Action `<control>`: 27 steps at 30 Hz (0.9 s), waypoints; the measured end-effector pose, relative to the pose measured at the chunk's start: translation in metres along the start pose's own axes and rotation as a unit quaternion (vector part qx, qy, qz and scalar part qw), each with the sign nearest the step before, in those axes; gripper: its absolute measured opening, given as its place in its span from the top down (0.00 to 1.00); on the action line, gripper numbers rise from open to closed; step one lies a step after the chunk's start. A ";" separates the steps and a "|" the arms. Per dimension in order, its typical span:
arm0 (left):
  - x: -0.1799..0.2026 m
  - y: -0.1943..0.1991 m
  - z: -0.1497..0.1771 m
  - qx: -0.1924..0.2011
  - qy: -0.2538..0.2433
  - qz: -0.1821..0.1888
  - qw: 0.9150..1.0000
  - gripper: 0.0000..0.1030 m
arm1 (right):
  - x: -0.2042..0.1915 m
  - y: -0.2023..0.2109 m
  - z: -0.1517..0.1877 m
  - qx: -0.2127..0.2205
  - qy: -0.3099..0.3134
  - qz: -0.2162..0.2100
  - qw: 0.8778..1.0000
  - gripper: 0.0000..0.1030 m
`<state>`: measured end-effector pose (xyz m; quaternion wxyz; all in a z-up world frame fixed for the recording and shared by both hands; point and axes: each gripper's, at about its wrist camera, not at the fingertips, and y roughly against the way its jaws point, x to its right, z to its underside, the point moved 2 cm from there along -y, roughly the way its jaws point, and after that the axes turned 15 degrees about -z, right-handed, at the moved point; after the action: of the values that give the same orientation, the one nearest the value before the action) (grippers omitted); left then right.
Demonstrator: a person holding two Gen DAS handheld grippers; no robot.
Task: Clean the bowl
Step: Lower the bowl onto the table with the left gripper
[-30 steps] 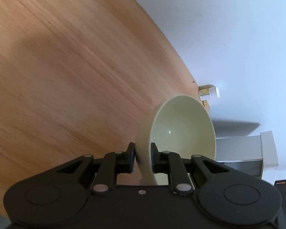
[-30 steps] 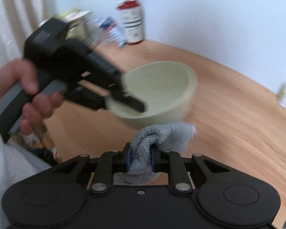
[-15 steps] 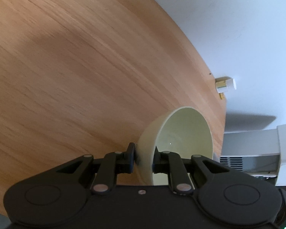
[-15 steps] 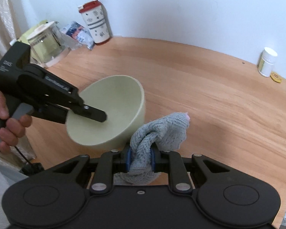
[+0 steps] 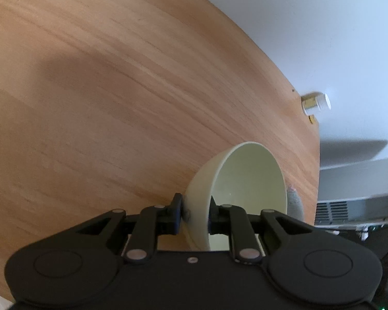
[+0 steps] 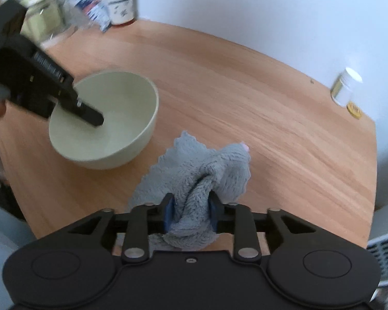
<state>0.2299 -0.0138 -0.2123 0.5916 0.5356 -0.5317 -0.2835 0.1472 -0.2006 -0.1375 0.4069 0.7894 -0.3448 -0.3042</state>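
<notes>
A pale green bowl (image 6: 103, 118) sits low over the wooden table (image 6: 245, 103), left of centre in the right wrist view. My left gripper (image 5: 195, 215) is shut on the bowl's rim (image 5: 201, 206), one finger inside and one outside; it shows from outside in the right wrist view (image 6: 90, 117). My right gripper (image 6: 191, 214) is shut on a grey fluffy cloth (image 6: 207, 165), which hangs onto the table to the right of the bowl, apart from it. A corner of the cloth (image 5: 295, 201) shows behind the bowl in the left wrist view.
A small white-capped jar (image 6: 346, 86) and a yellow lid (image 6: 354, 108) stand at the table's far right edge. A red-lidded cup (image 6: 120, 0), a glass jar (image 6: 44, 15) and packets stand at the back left. A white appliance (image 5: 357, 196) is beyond the table edge.
The bowl has come down from a tilted, raised hold to nearly level near the table. The cloth has drawn back from the bowl and spread on the table.
</notes>
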 end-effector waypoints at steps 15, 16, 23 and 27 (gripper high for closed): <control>0.016 0.005 -0.001 0.016 -0.067 -0.053 0.996 0.68 | -0.014 0.028 0.003 0.002 0.230 0.000 0.973 0.33; 0.019 0.005 0.000 0.015 -0.074 -0.056 0.996 0.66 | -0.013 0.027 0.003 -0.002 0.244 -0.007 0.970 0.33; 0.036 0.007 0.004 0.027 -0.155 -0.106 0.982 0.52 | 0.004 0.017 0.005 -0.051 0.362 -0.077 0.928 0.34; 0.041 0.006 0.006 0.030 -0.163 -0.109 0.980 0.52 | 0.014 0.011 0.006 -0.058 0.378 -0.120 0.916 0.33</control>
<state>0.2337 -0.0514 -0.1944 0.4465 0.5544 -0.5675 -0.4138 0.1477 -0.2189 -0.1343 0.5124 0.8559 -0.0502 -0.0491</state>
